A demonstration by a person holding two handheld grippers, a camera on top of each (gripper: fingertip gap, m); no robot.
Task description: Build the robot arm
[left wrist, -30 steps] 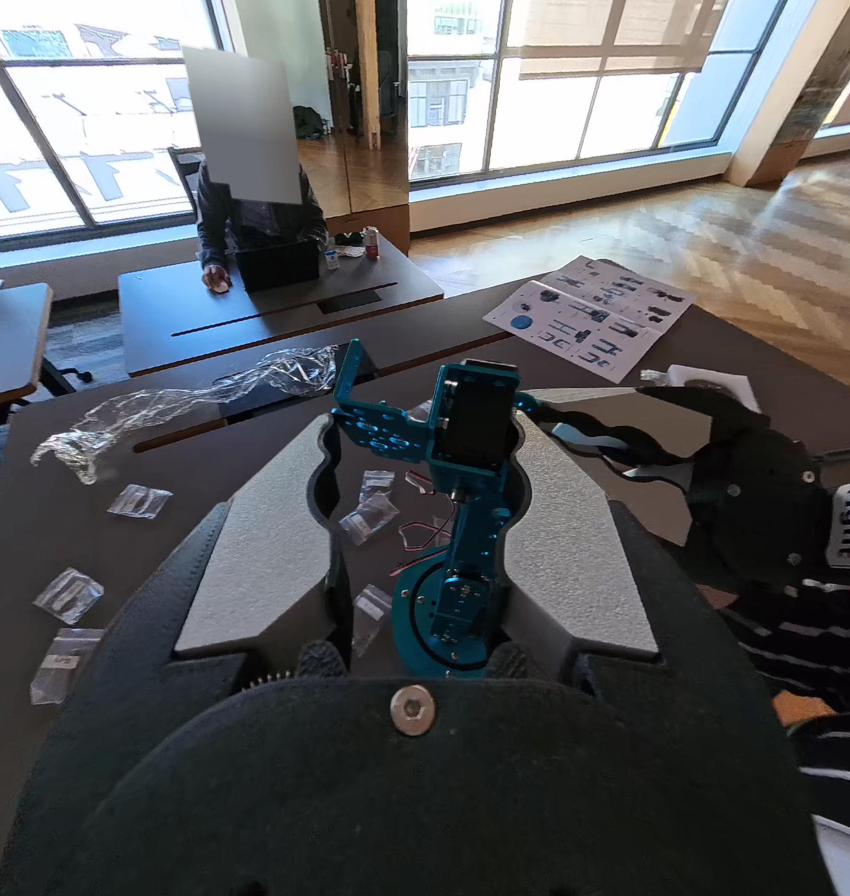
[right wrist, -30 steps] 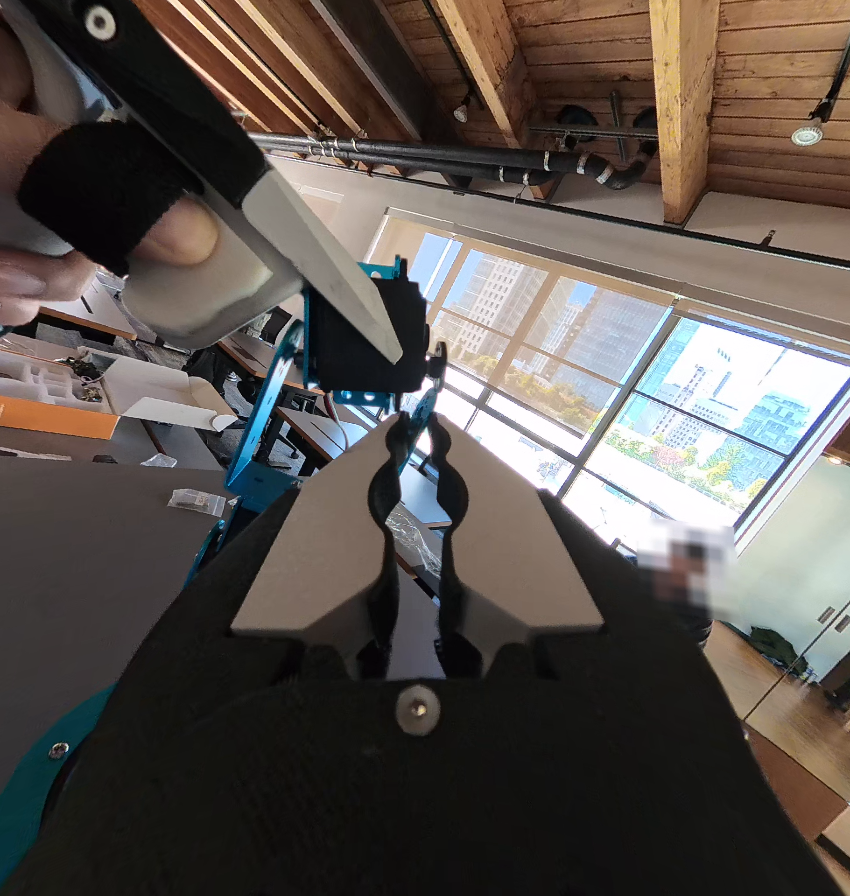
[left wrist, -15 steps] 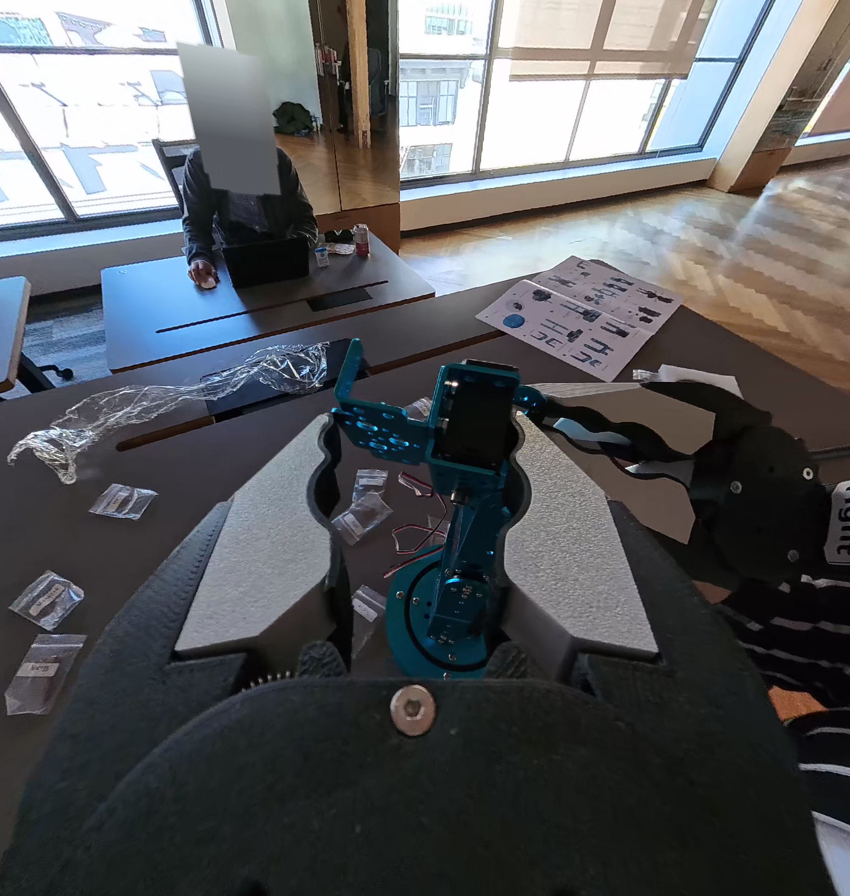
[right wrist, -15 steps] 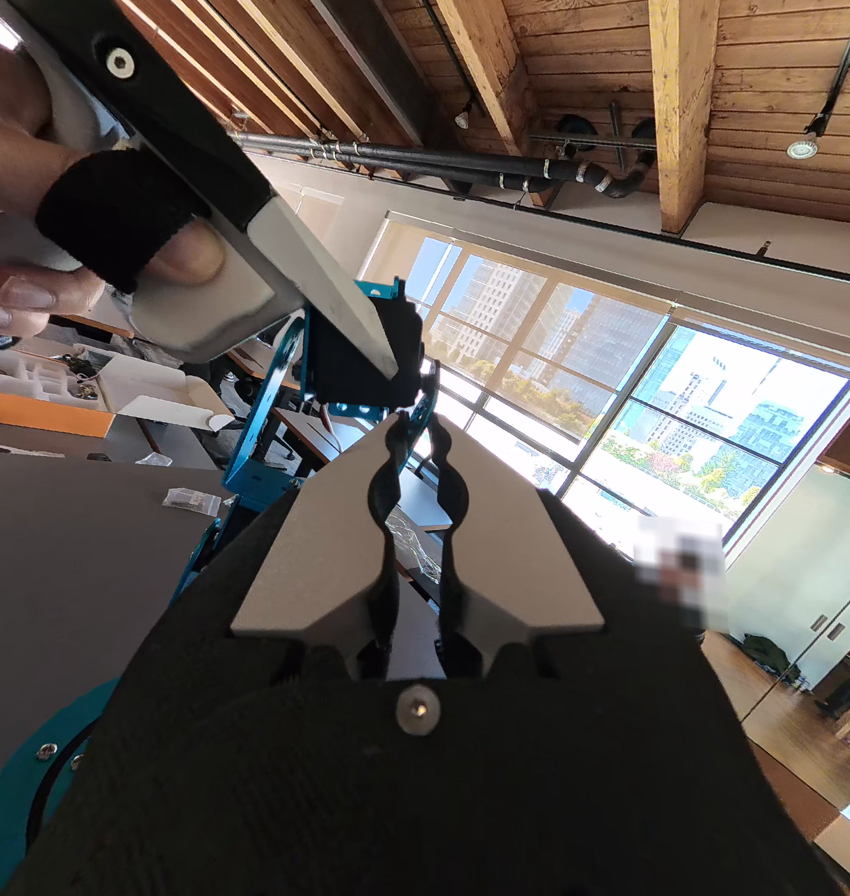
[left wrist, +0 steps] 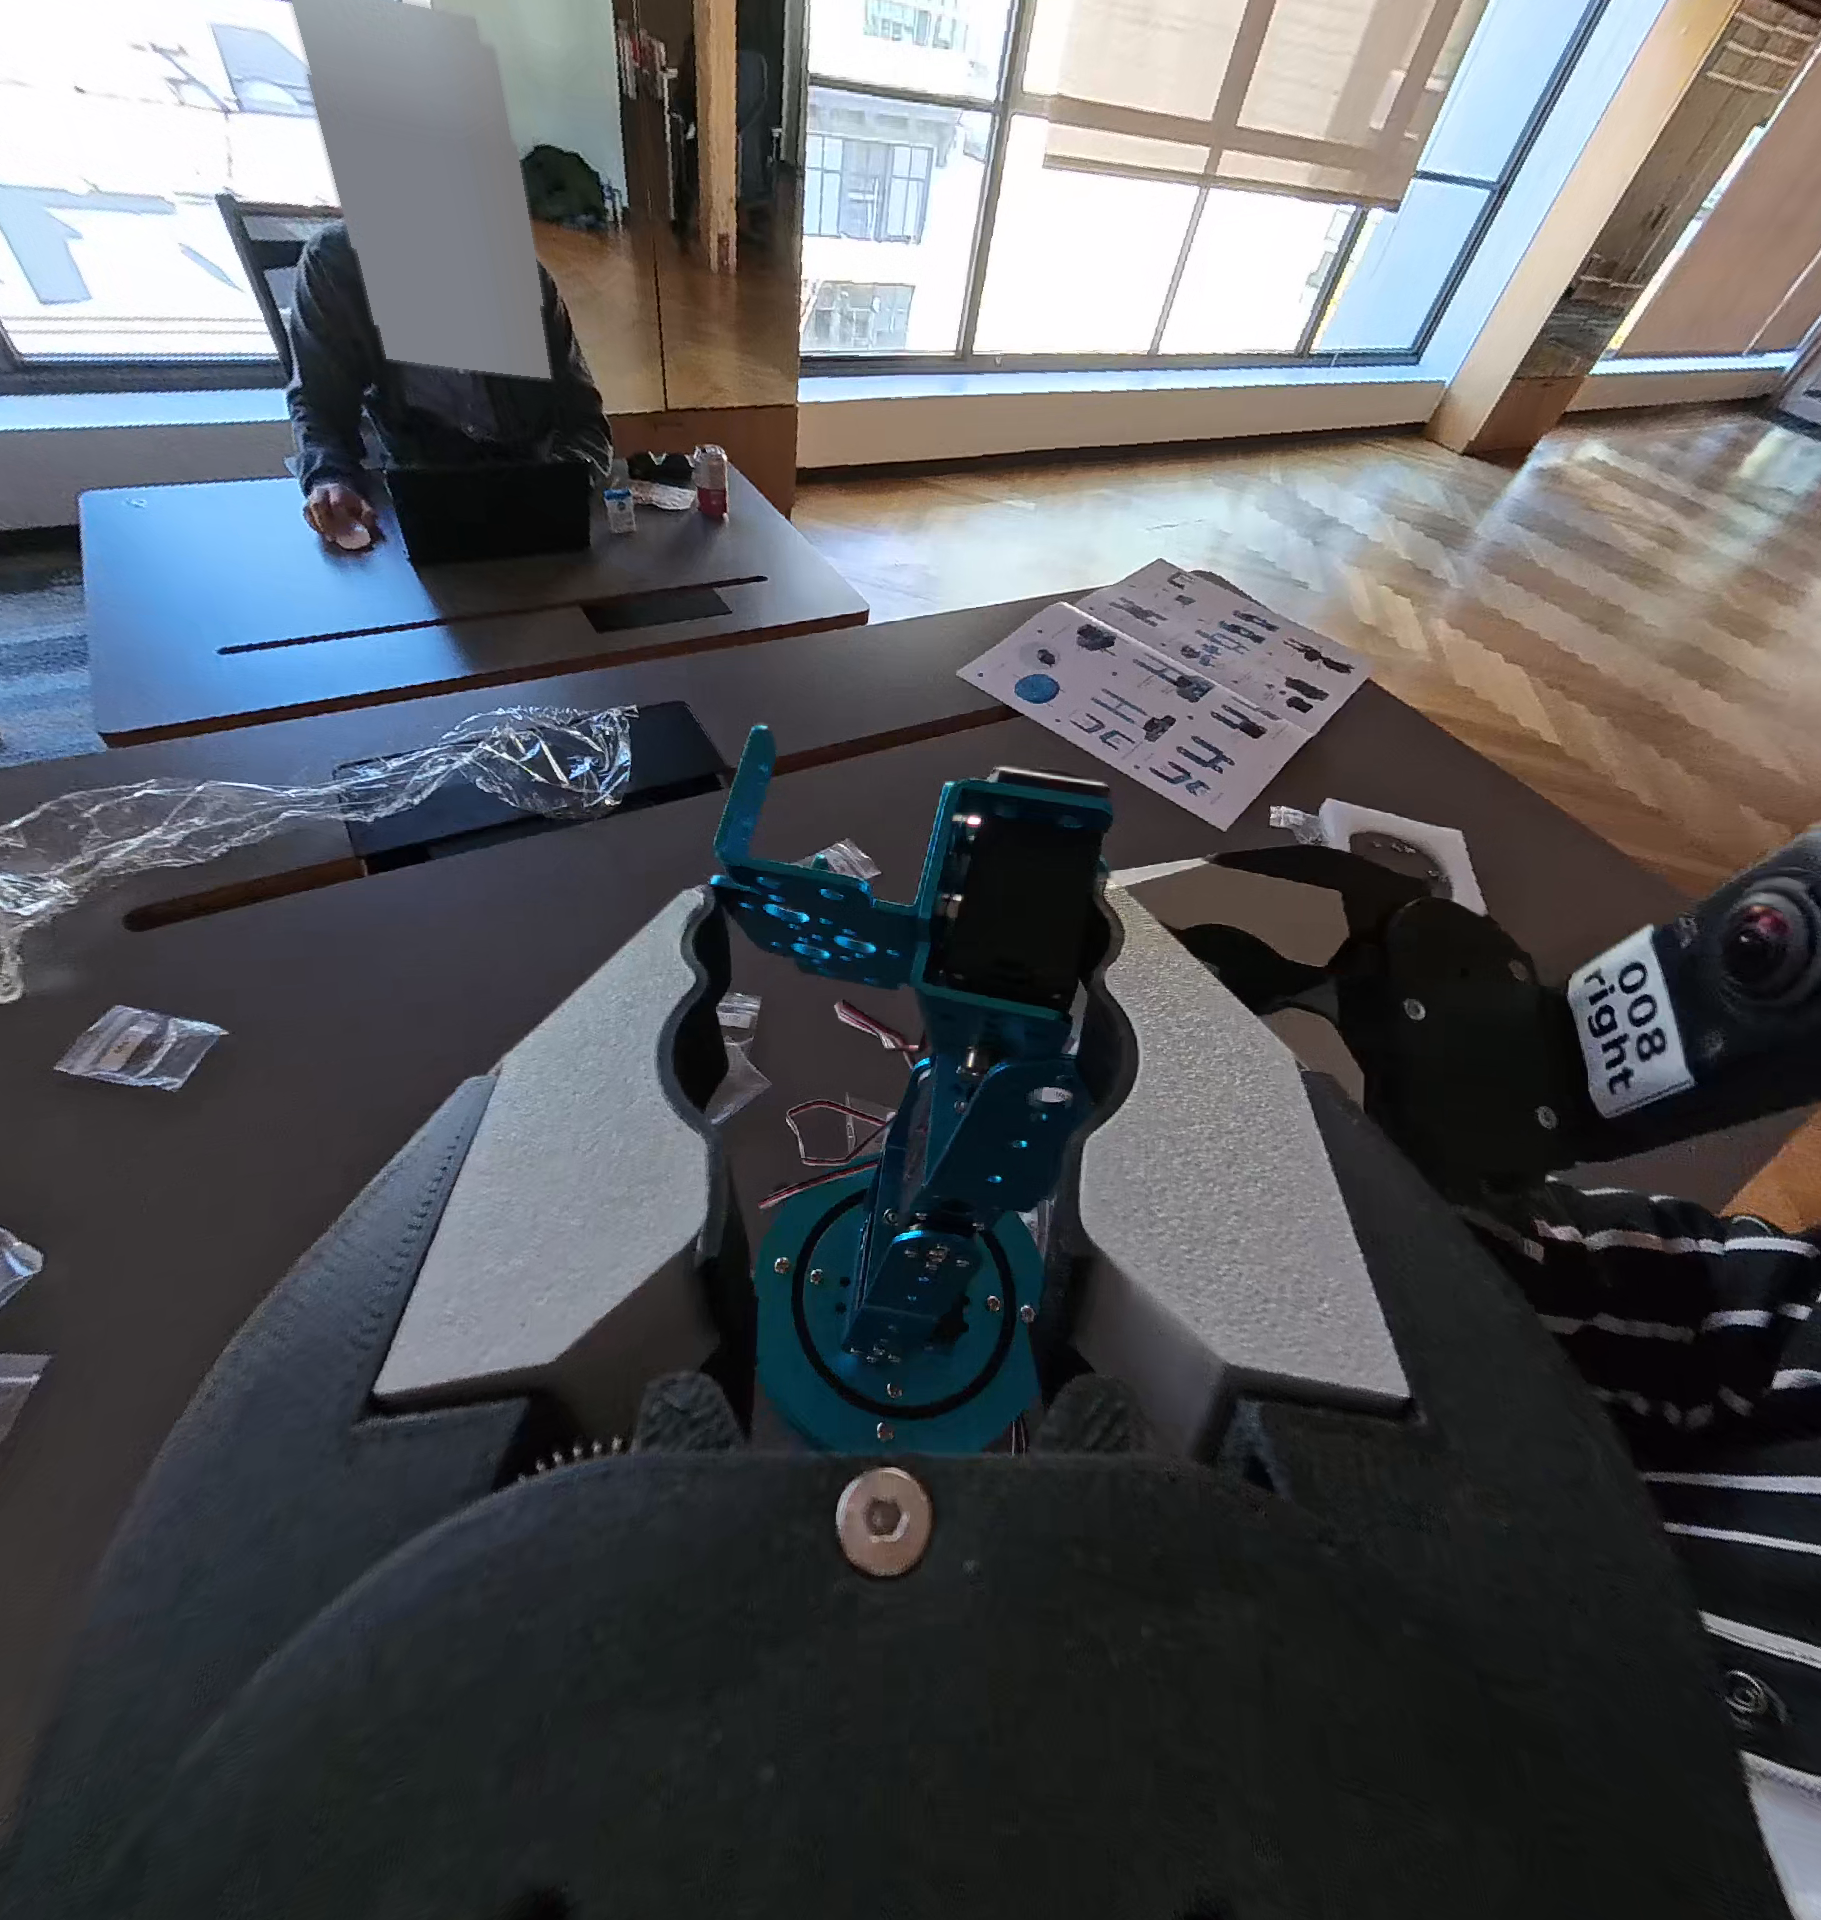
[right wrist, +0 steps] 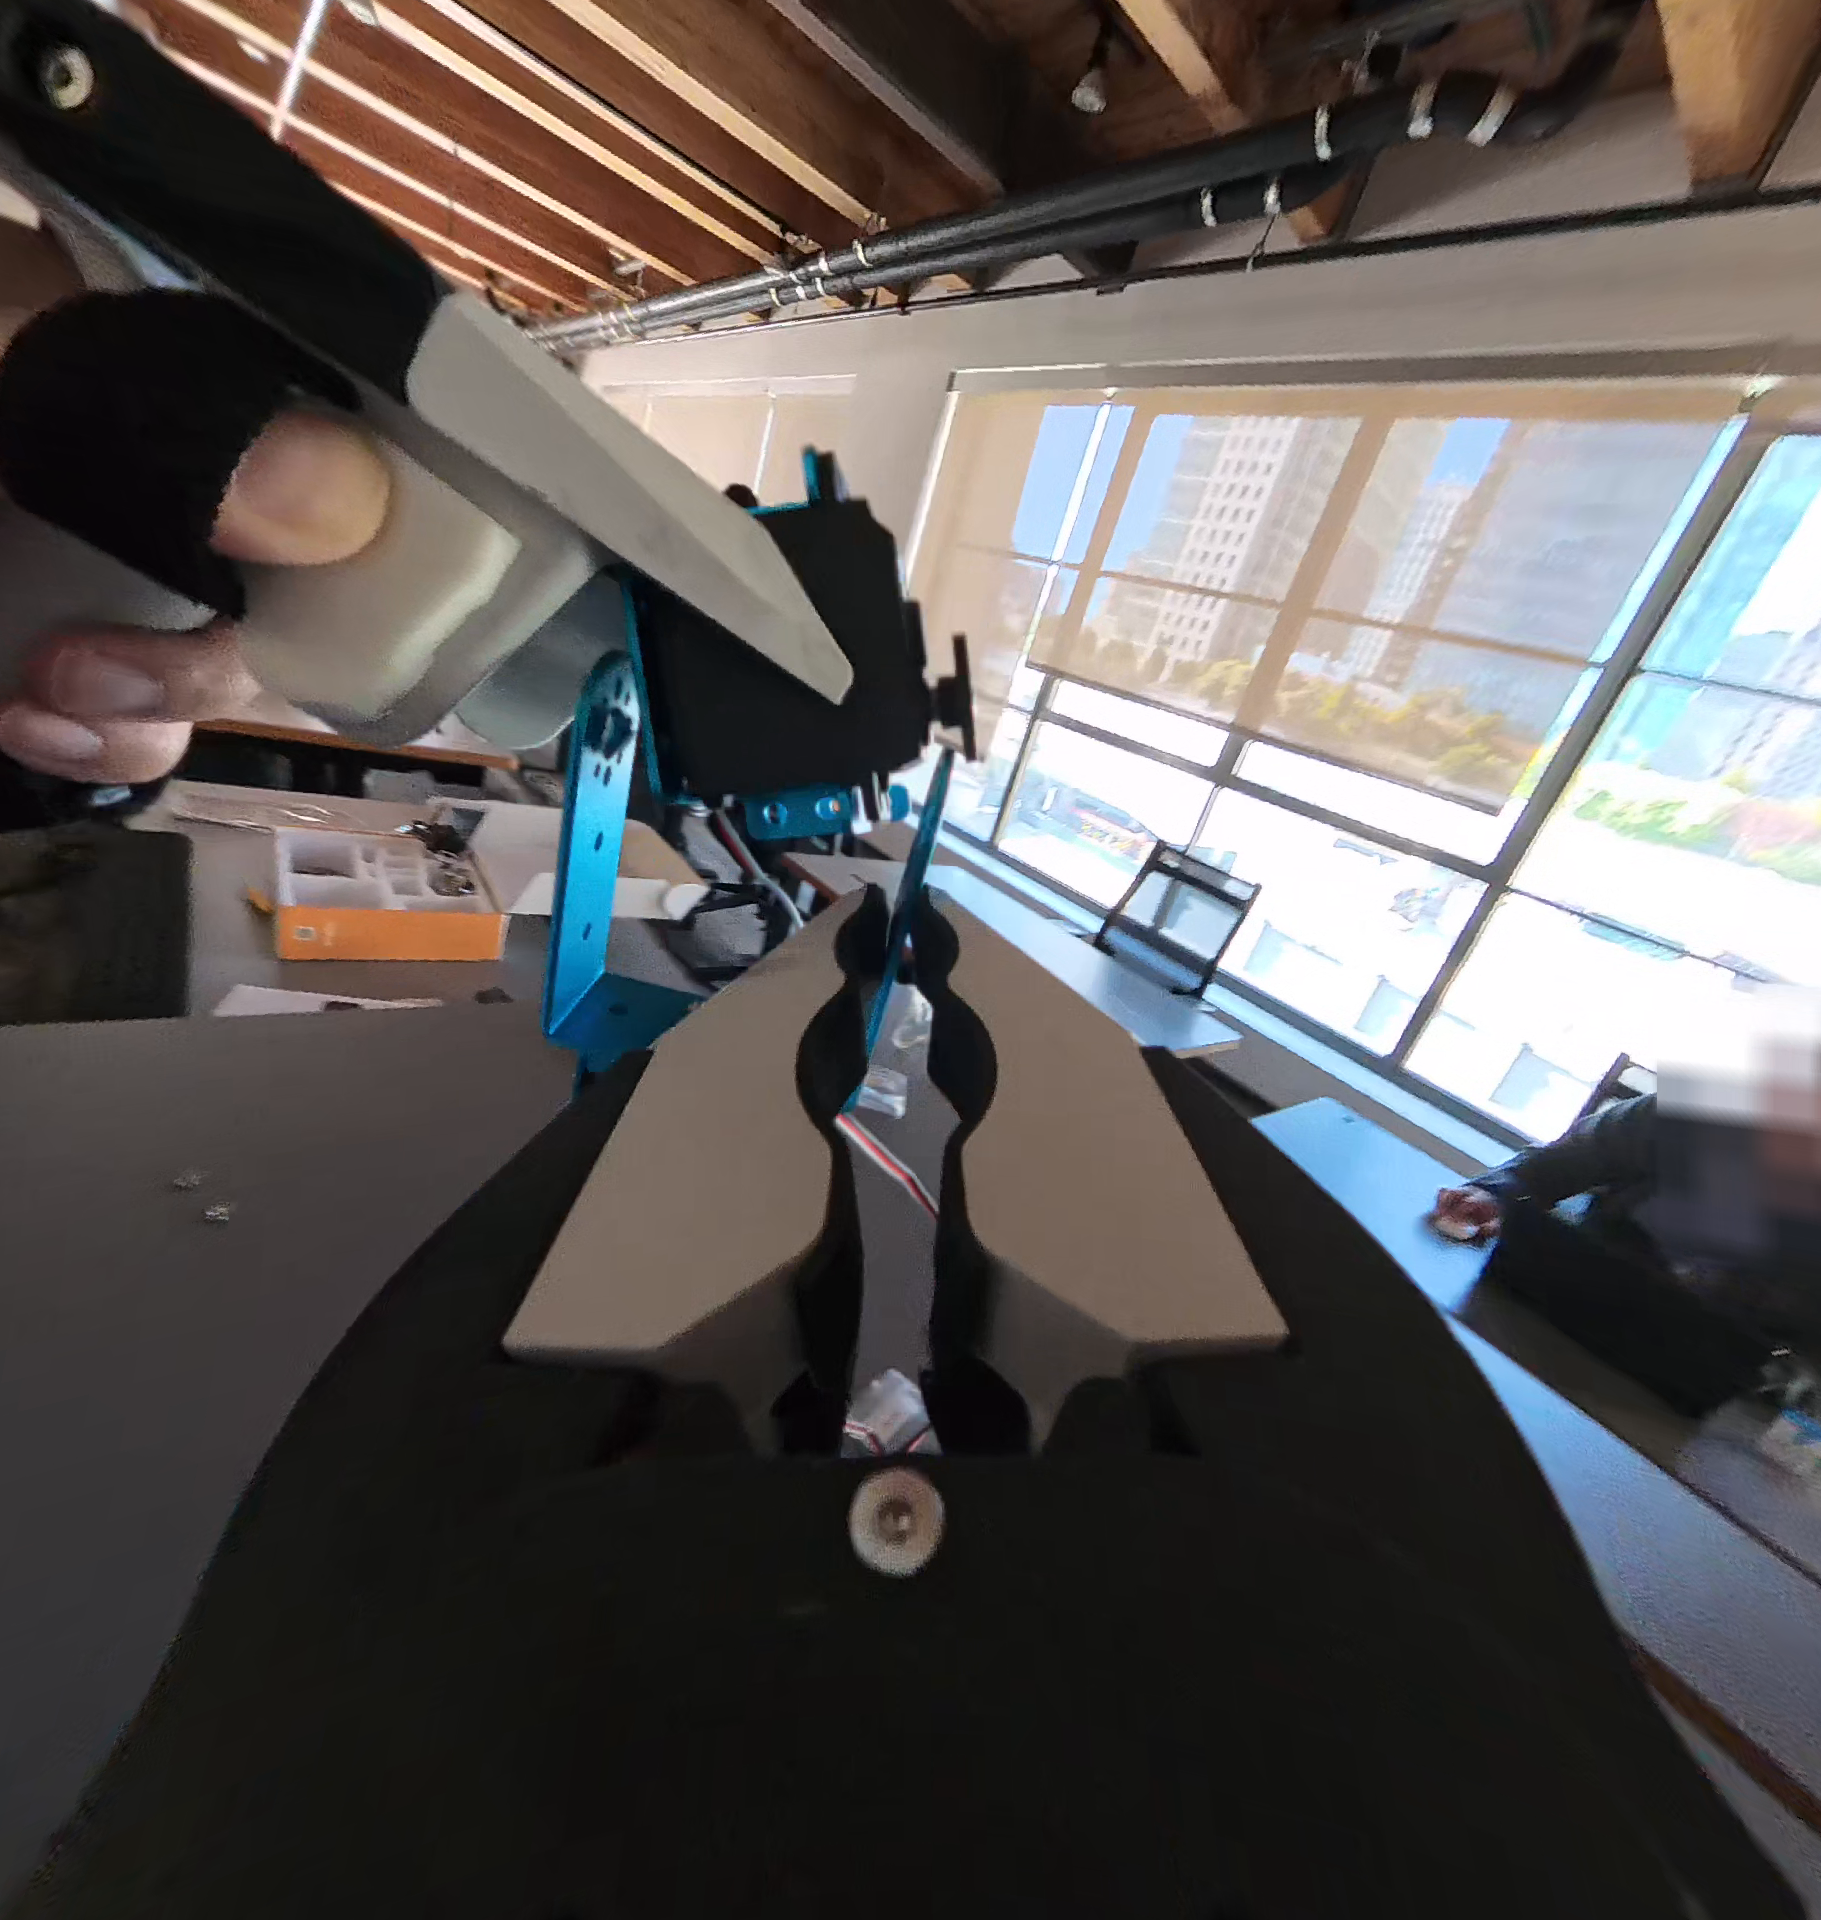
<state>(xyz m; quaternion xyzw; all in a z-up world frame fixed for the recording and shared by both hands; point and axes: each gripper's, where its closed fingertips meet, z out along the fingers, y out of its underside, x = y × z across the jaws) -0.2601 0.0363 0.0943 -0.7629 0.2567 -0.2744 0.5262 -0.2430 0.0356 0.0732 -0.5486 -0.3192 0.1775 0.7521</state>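
Observation:
A blue metal robot arm stands on its round base on the dark table. A black servo and a blue U-bracket sit at its top. My left gripper is shut on that top part, one finger against the bracket and the other against the servo. Its grey finger lies across the servo in the right wrist view. My right gripper is nearly closed on a thin blue side plate of the arm. It comes in from the right.
An instruction sheet lies at the far right of the table. Crumpled clear wrap and small plastic bags lie at the left. An orange parts box sits behind the arm. A person sits at another desk.
The right gripper has swung and tilted, so its view now shows the tables instead of mostly ceiling. The left gripper keeps hold of the arm's top and has shifted only slightly.

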